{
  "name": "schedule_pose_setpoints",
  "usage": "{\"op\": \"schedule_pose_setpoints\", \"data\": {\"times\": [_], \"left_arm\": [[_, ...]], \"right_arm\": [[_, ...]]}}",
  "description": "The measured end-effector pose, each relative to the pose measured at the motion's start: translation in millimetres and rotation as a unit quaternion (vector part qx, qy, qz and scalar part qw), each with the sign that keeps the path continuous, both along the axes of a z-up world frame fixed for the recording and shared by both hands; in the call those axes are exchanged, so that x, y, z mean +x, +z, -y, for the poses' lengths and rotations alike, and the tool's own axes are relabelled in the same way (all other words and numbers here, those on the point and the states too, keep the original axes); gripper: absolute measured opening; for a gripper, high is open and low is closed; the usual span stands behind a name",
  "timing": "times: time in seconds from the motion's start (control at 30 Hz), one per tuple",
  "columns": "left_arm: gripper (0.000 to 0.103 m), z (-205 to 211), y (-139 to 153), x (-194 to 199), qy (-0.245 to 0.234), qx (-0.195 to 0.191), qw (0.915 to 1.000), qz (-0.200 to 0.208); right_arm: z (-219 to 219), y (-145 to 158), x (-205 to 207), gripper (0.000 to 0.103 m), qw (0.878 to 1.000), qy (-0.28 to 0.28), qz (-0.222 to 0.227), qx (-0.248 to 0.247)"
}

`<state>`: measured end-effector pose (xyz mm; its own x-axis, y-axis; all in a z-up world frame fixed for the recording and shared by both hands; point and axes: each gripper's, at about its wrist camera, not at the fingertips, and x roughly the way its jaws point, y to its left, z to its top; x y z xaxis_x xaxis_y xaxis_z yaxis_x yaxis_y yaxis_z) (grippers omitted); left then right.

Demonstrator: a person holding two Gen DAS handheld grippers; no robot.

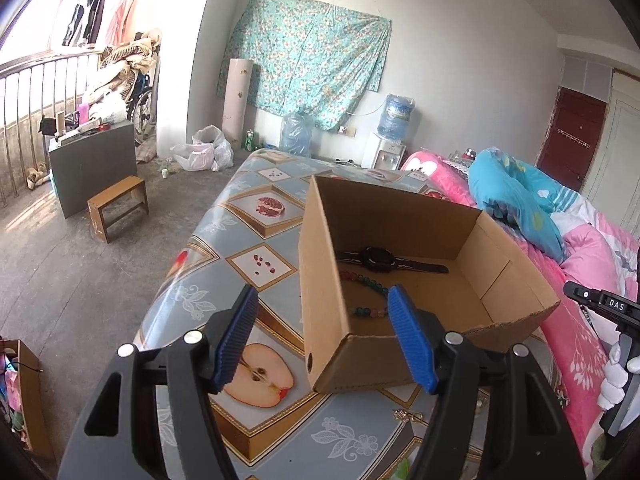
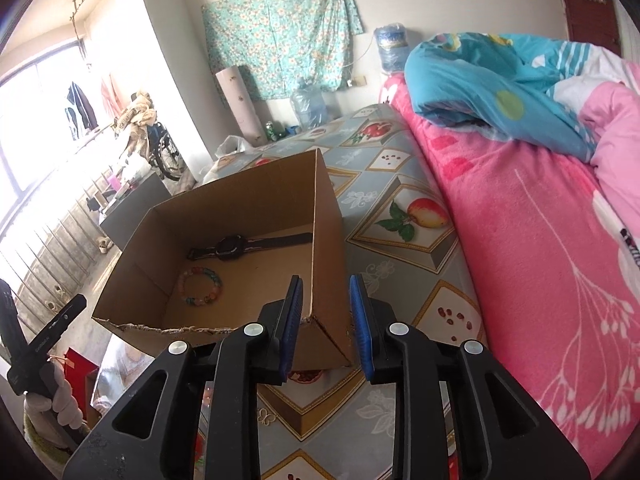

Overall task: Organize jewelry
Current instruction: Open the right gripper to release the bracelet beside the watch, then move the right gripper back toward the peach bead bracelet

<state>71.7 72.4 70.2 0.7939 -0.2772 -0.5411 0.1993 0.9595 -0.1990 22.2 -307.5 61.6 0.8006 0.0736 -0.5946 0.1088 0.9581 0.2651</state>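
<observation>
- left wrist view: left gripper (image 1: 324,336) jaws spread wide, straddling the near left corner of the cardboard box (image 1: 320,280), pads clear of it.
- box centre frame on the table (image 1: 256,256); watch (image 1: 376,259) and bead bracelet (image 1: 366,294) lie inside.
- right wrist view: right gripper (image 2: 326,328) jaws part open around the box's near right corner, nothing clamped.

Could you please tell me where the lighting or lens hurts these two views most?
Left wrist view: the window is blown out at top left, and fisheye bends the railing. Right wrist view: glare washes out the whole left side around the window; the cardboard box stays sharp in both.
</observation>
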Motion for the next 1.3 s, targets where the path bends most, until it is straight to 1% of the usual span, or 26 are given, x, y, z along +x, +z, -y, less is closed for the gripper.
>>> {"op": "schedule_pose_setpoints", "data": {"times": [0.07,0.17,0.27,0.37,0.53,0.67,0.77,0.9,1.0,1.1,1.13,1.23,1.3], "left_arm": [[0.066,-7,-2,-11,-0.003,0.01,0.9999,0.004],[0.066,-8,-13,-28,-0.019,0.03,0.9994,-0.005],[0.066,1,-35,-38,-0.041,0.047,0.9975,-0.032],[0.066,19,-62,-40,-0.061,0.061,0.9939,-0.069],[0.066,47,-89,-38,-0.105,0.073,0.9884,-0.081],[0.066,60,-99,-38,-0.126,0.093,0.9847,-0.076],[0.066,68,-105,-40,-0.138,0.111,0.9815,-0.073],[0.066,74,-112,-44,-0.147,0.13,0.9781,-0.07],[0.066,73,-114,-44,-0.148,0.125,0.9784,-0.072],[0.066,74,-115,-44,-0.15,0.131,0.9776,-0.068],[0.066,73,-115,-44,-0.15,0.131,0.9776,-0.067],[0.066,71,-116,-46,-0.15,0.131,0.9778,-0.065],[0.066,73,-116,-45,-0.15,0.13,0.978,-0.065]], "right_arm": [[-5,2,-15,0.027,1.0,0.002,0.016,-0.009],[-20,-2,-34,0.028,0.999,0.016,0.027,-0.024],[-44,-13,-45,0.029,0.998,0.049,0.021,-0.04],[-77,-30,-44,0.029,0.993,0.1,0.0,-0.062],[-126,-57,-26,0.028,0.977,0.185,-0.049,-0.095],[-155,-68,-9,0.02,0.959,0.234,-0.074,-0.141],[-172,-74,-1,0.016,0.946,0.264,-0.09,-0.167],[-184,-82,9,0.015,0.932,0.28,-0.11,-0.201],[-188,-87,12,0.015,0.926,0.286,-0.121,-0.214],[-194,-91,15,0.015,0.919,0.295,-0.126,-0.228],[-196,-92,17,0.013,0.917,0.296,-0.128,-0.233],[-198,-92,20,0.008,0.916,0.297,-0.13,-0.234],[-198,-91,21,0.008,0.919,0.294,-0.129,-0.23]]}}
